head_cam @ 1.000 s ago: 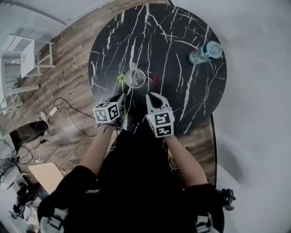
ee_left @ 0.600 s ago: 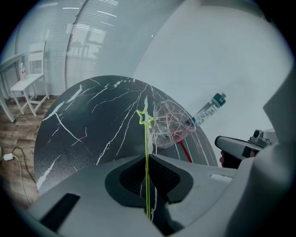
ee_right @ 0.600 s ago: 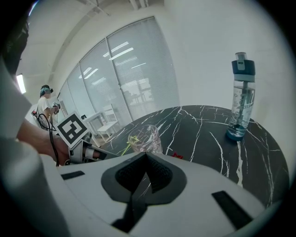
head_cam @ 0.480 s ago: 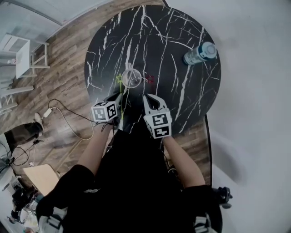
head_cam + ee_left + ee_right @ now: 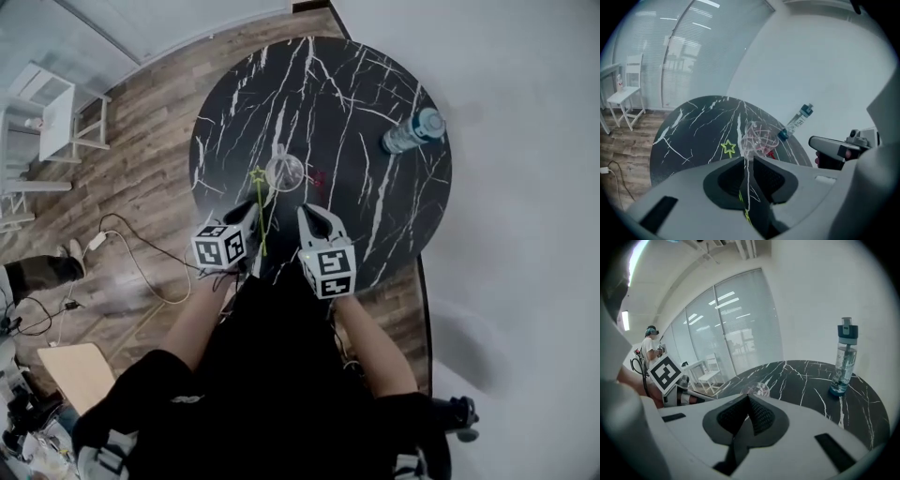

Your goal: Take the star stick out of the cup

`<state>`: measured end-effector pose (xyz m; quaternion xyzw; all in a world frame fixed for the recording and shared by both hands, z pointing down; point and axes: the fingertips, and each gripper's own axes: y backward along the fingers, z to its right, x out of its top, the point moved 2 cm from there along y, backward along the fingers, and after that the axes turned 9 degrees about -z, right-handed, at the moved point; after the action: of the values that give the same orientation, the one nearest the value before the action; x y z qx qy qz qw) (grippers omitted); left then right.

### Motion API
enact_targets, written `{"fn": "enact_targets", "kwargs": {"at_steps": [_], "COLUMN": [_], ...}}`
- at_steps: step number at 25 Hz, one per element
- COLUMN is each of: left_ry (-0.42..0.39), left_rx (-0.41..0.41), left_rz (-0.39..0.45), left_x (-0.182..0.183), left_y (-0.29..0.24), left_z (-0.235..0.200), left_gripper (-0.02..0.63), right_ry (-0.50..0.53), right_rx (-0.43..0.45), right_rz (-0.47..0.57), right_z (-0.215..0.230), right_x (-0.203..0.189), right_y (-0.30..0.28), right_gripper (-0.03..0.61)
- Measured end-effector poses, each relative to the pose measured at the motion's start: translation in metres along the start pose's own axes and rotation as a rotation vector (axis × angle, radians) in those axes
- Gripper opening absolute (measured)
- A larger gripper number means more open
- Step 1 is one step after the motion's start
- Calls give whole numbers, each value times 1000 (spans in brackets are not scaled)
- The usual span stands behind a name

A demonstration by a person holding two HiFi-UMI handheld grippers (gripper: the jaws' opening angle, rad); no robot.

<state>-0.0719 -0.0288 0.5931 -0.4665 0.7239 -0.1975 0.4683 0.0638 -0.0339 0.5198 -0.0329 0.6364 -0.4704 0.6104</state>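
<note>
Left gripper [image 5: 747,161]: jaws are pressing together on the lower shaft of the stick [image 5: 261,212], whose yellow-green line is showing in the seam between them.
Stick axis: it is running from the grip forward and slightly left, nearly along the jaws' own direction, and ending in the star [image 5: 728,148].
Star: it is sitting just left of the cup [image 5: 284,173] as the left gripper looks, and appears to be outside the rim. Whether it is touching the cup's wall cannot be told.
Cup: clear and upright, it is standing on the table [image 5: 375,216] straight ahead of the left jaws.
Right gripper [image 5: 749,398]: its jaws are meeting with nothing between them. It is hovering to the right of the left gripper, pointing at the cup from the near side and touching nothing.
Nearer hand: the left one is already carrying the stick, so the move is falling to it.
Stage: judging by the star lying beside the rim, the stick is looking clear of the cup. What is remaining is probably drawing it back and left, away from the cup.
Red piece [image 5: 771,153]: small, it is showing just right of the cup's foot. Whether it is lying inside the cup or on the table cannot be told.
Bottle [image 5: 412,131]: it is standing far ahead and to the right, well apart from both grippers.
In the way: only the cup, just right of the star. A rightward swing is risking a knock, since a light, empty-looking cup would likely be tipping easily.
</note>
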Motion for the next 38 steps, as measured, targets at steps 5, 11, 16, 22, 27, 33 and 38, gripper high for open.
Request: {"fn": "enact_targets", "kwargs": {"at_steps": [5,11,16,22,27,33,38], "left_ry": [-103,-241,-368,-403,-426,-482,-471], "left_rx": [-11,-13,-32,-68,-51,2,14], "left_rz": [118,233,310,367,431,534,614], "left_x": [13,19,20,16,24,35,33], "left_y": [49,103,135,170,197,227,247], "left_z": [20,39,61,93,122,163,190], "left_gripper": [0,-2,0,-1,-1,-1,0], "right_ry": [23,55,69,121,166,183,222], "right_rx": [-52,-121,-188,-215,-208,-201,-229], "right_rz": [112,226,325,382,448,523,555], "right_z": [-26,-60,-82,-102,-104,-95,-84], "right_x": [29,45,64,78,93,103,97], "right_y": [21,53,86,127,164,219,252], "right_gripper": [-3,-3,-3,-3,-3,-3,-3]}}
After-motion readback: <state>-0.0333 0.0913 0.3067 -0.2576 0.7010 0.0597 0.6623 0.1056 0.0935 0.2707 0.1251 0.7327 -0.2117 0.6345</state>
